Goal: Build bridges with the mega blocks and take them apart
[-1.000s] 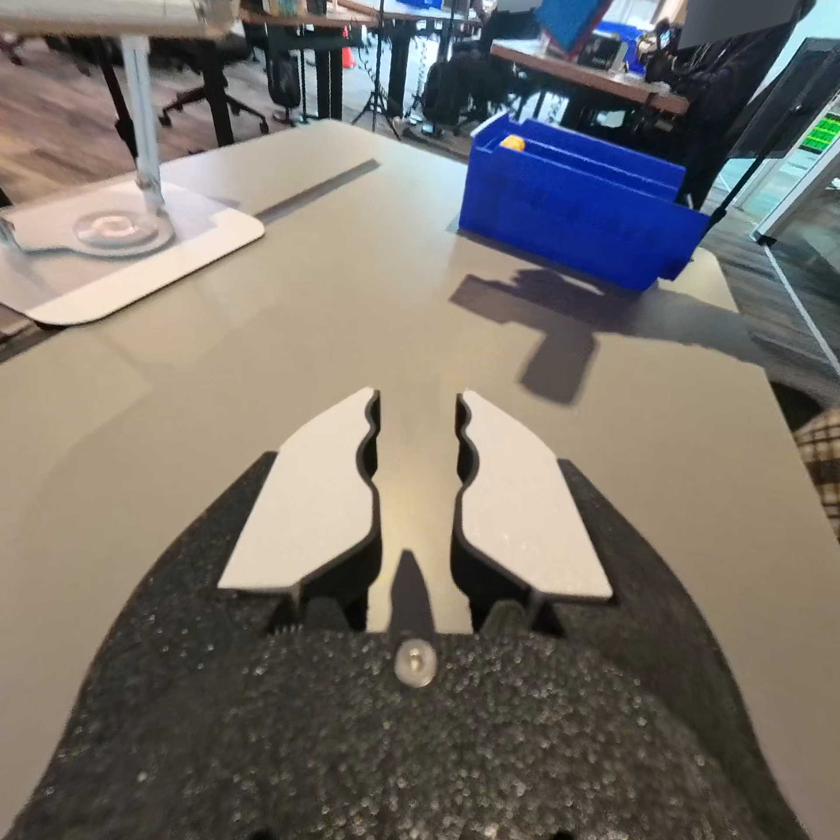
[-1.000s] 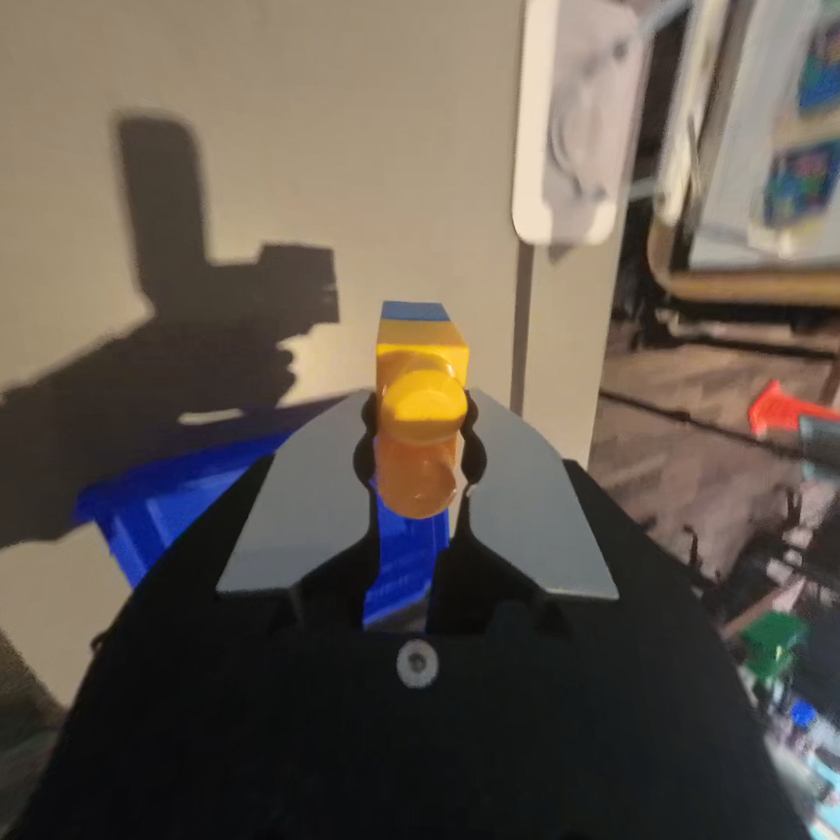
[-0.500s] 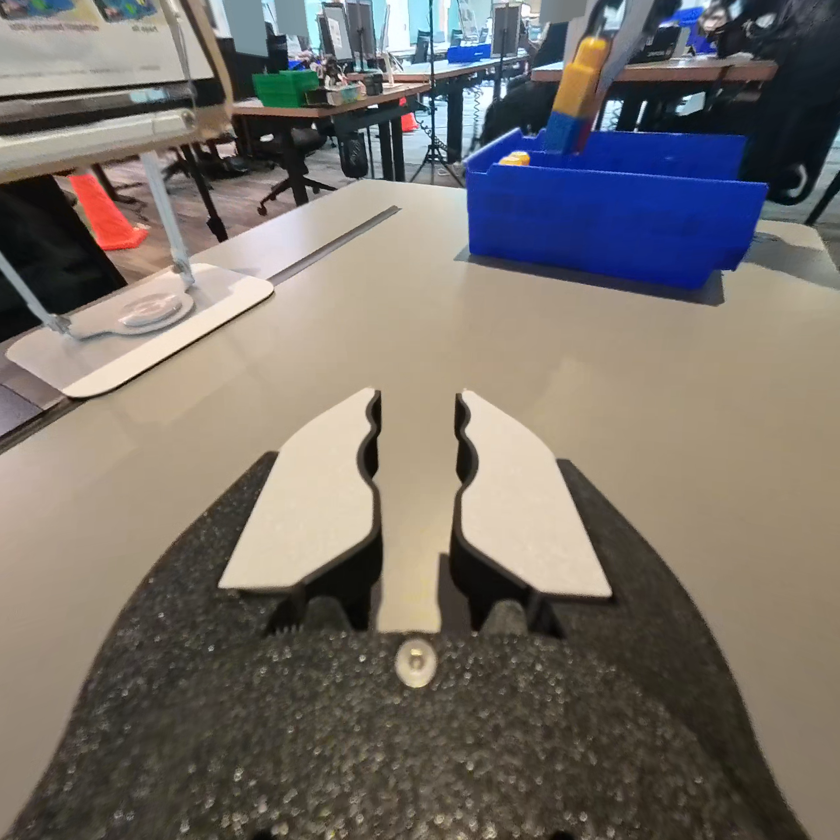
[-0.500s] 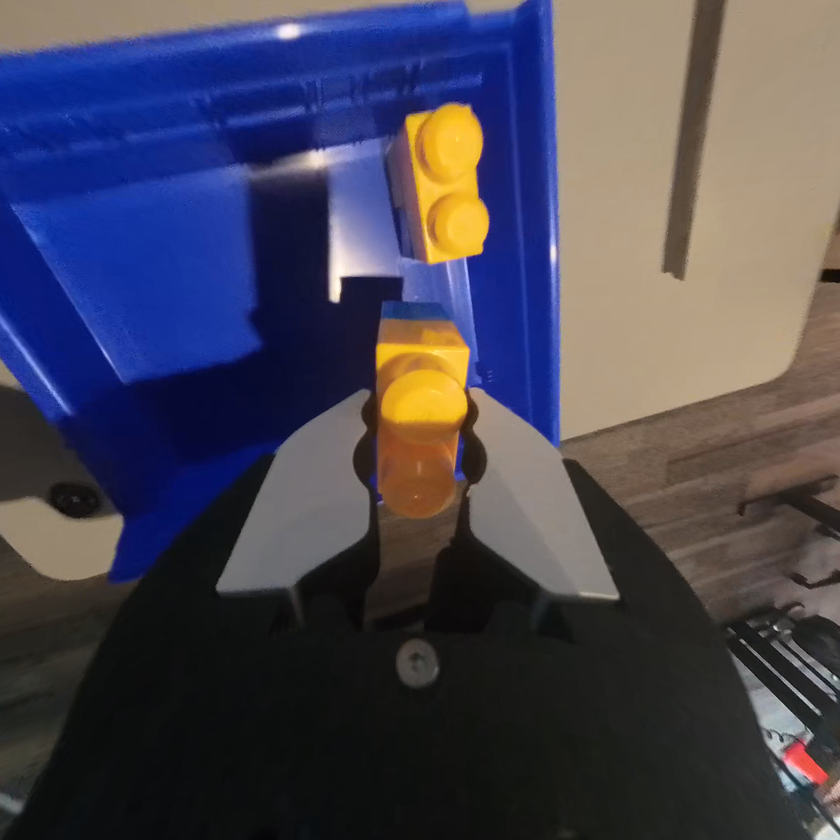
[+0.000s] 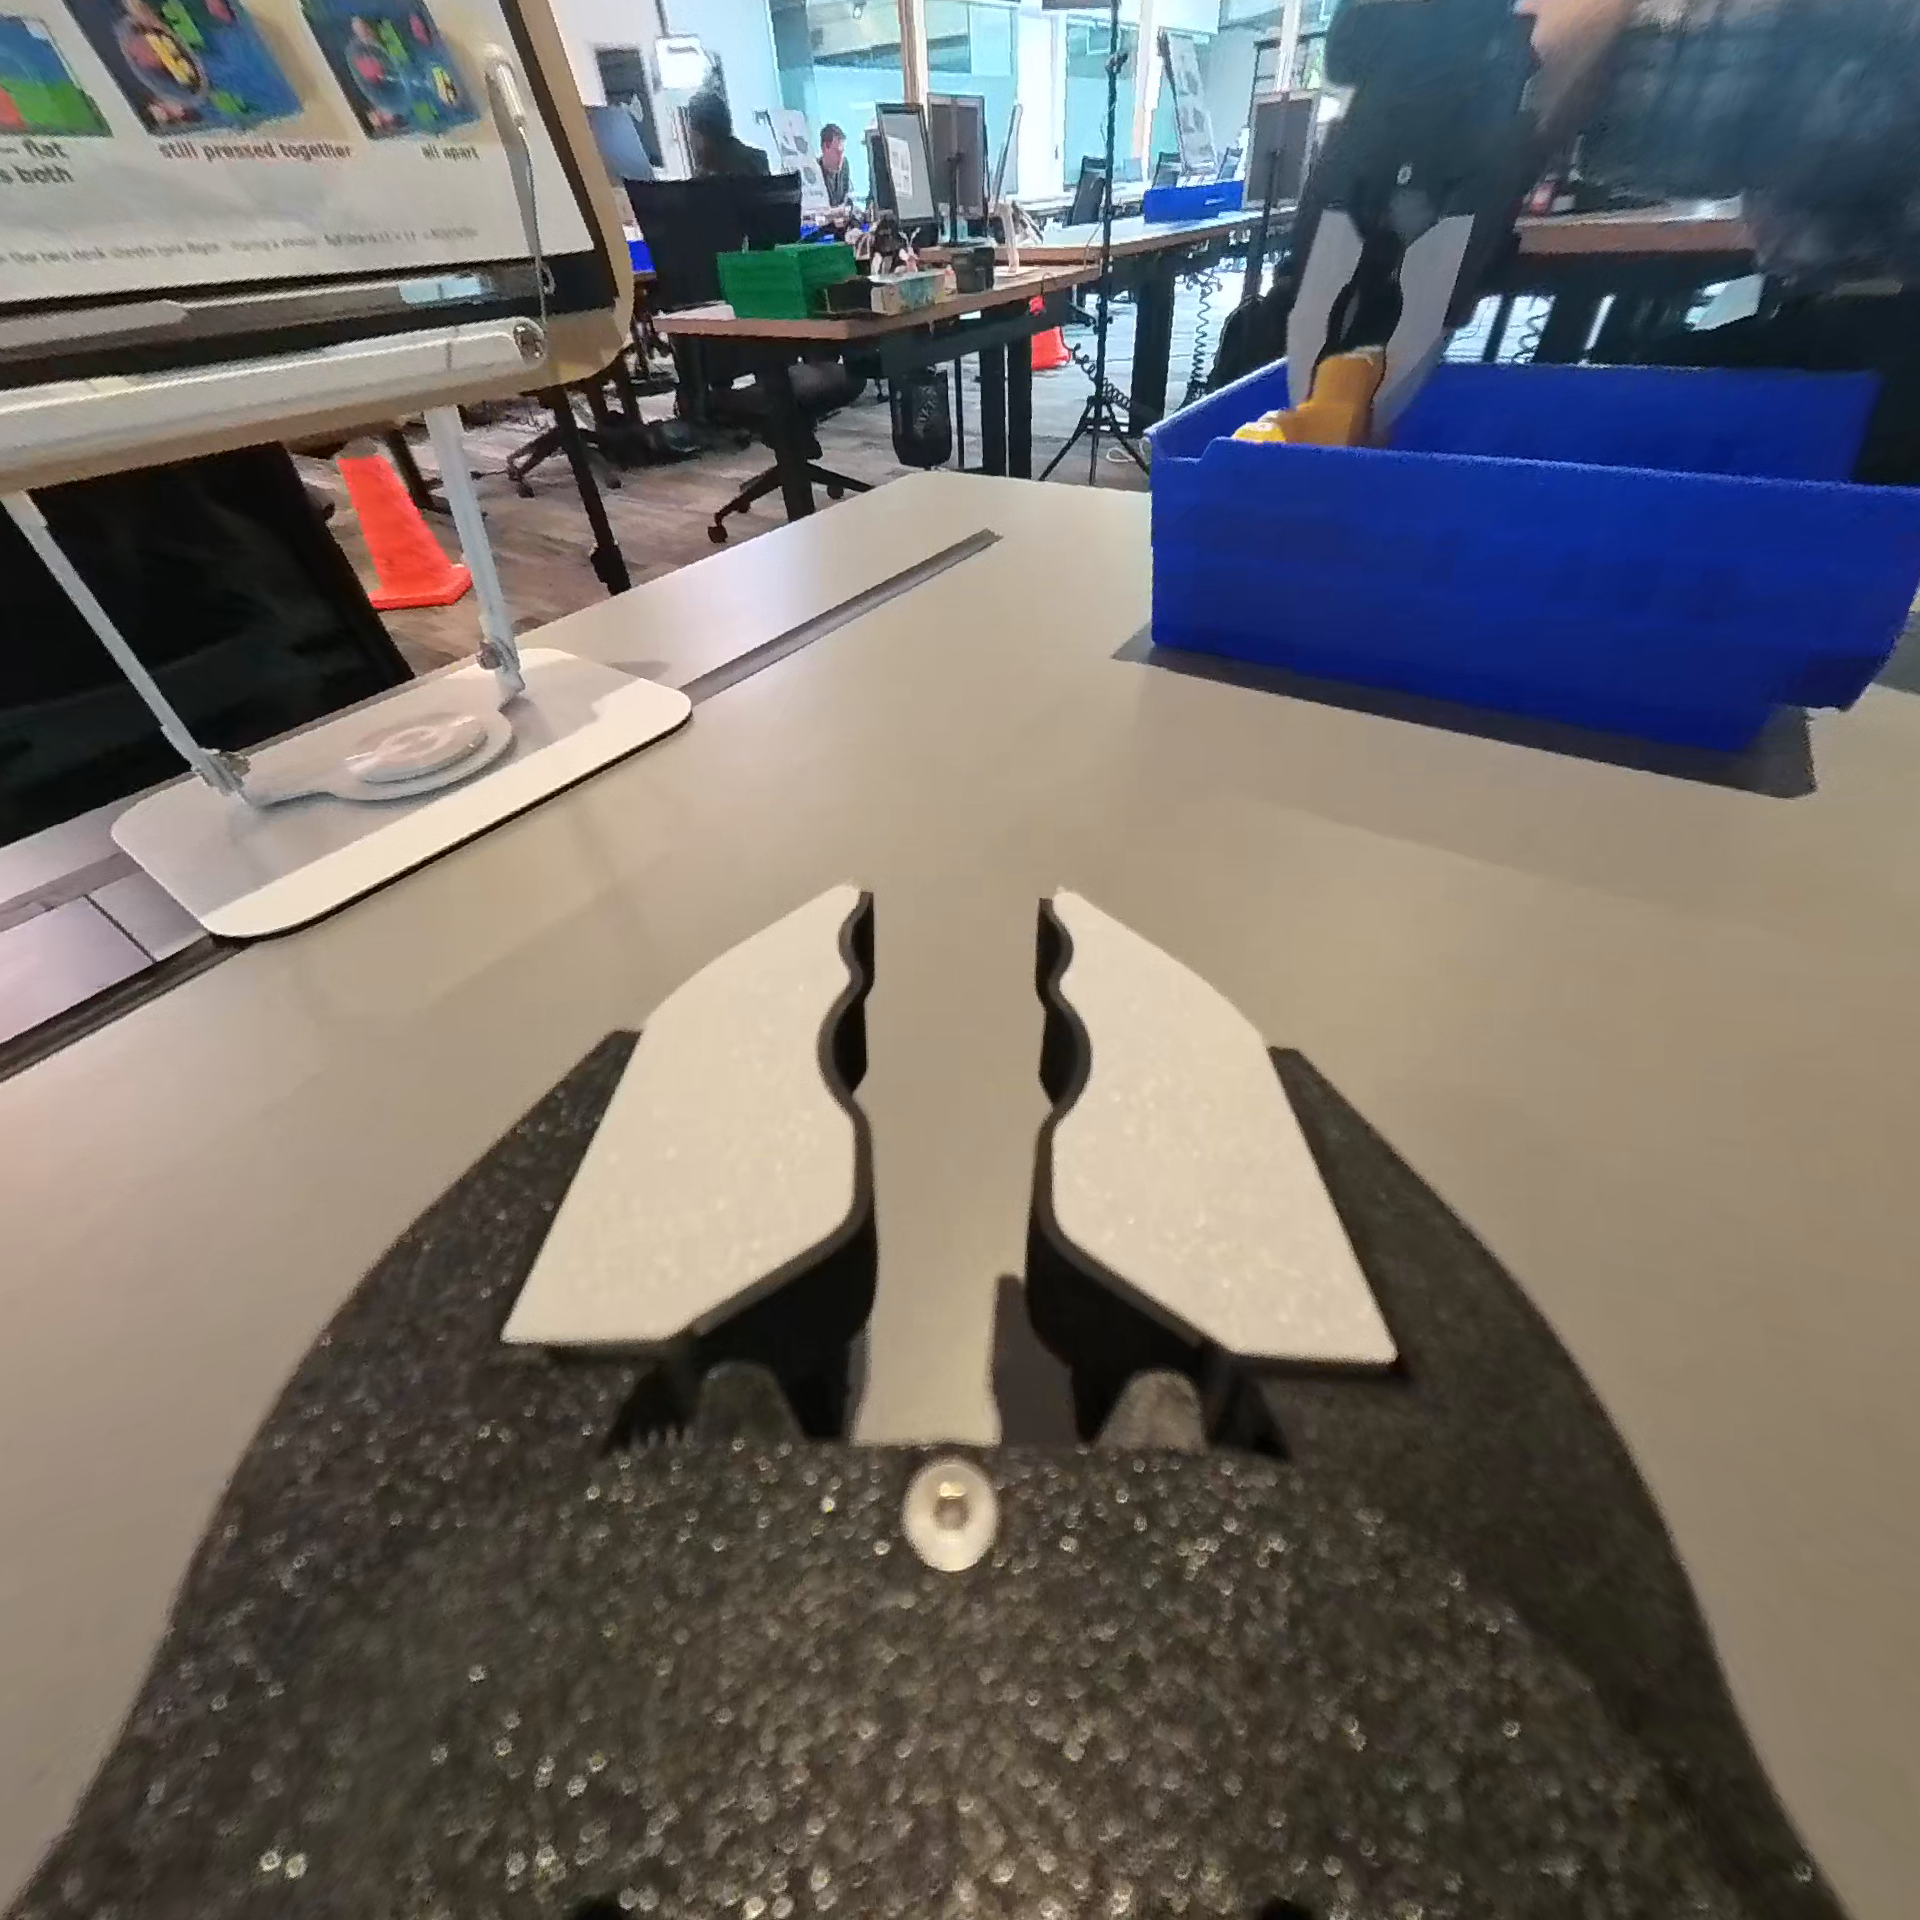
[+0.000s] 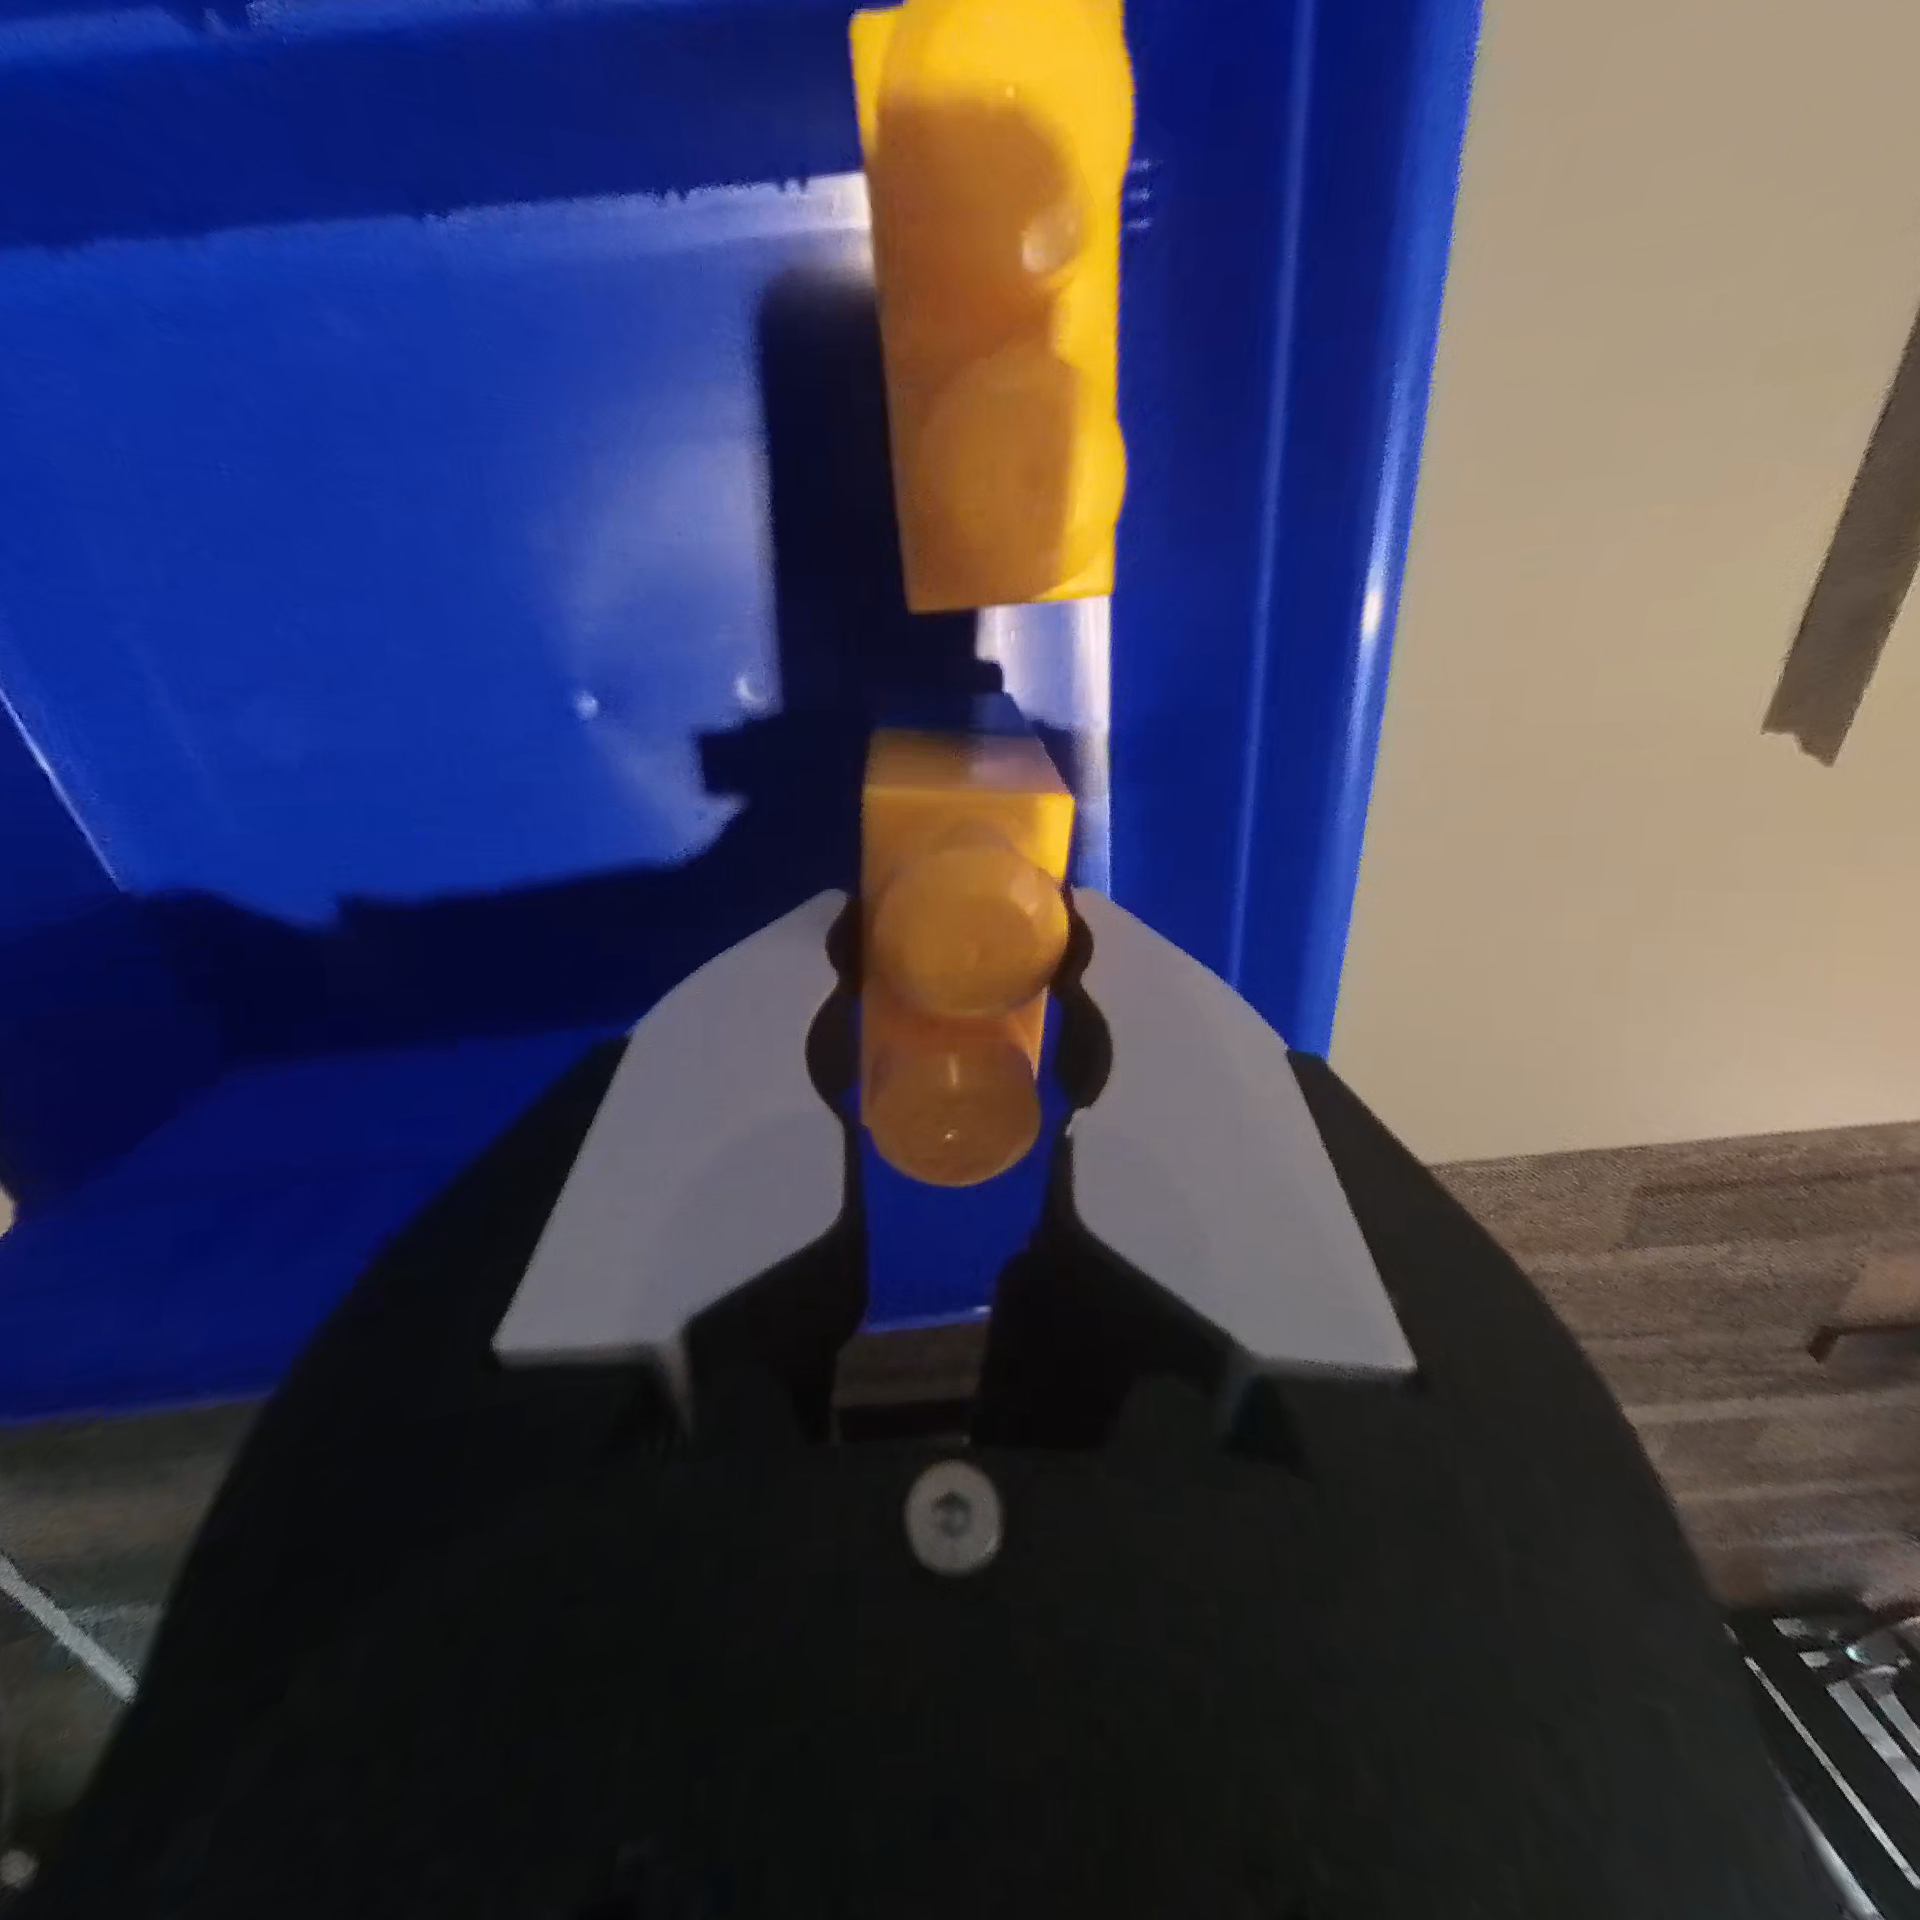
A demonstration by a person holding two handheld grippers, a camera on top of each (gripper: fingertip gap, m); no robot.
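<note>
My left gripper (image 5: pixel 954 940) hovers low over the grey surface (image 5: pixel 1455 987), its two fingers (image 5: pixel 727 1132) parted with nothing between them. At about ten o'clock from it a white stand base (image 5: pixel 416 800) rests on the surface, two thin rods rising from it to a tilted board with printed sheets (image 5: pixel 260 135). At about one o'clock, well apart from those fingers, sits one blue bin (image 5: pixel 1507 582).

My right gripper (image 6: pixel 961 925) points down into that bin (image 6: pixel 364 468), and its two fingers are clamped on one yellow block (image 6: pixel 966 914), two round studs facing the camera. A sliver of blue shows at the block's far end, though I cannot tell whether it is a second block or the bin floor. Straight ahead at twelve o'clock, a little apart from the held one, a second yellow block (image 6: pixel 997 312) lies inside the bin just beside its right-hand wall. That makes two yellow blocks, both within the bin's walls.

From the left wrist view the right gripper (image 5: pixel 1361 353) shows dipping over the bin's far left corner with yellow between its fingers. Farther off stand desks, monitors, one green crate (image 5: pixel 779 281) and two orange cones (image 5: pixel 400 540).
</note>
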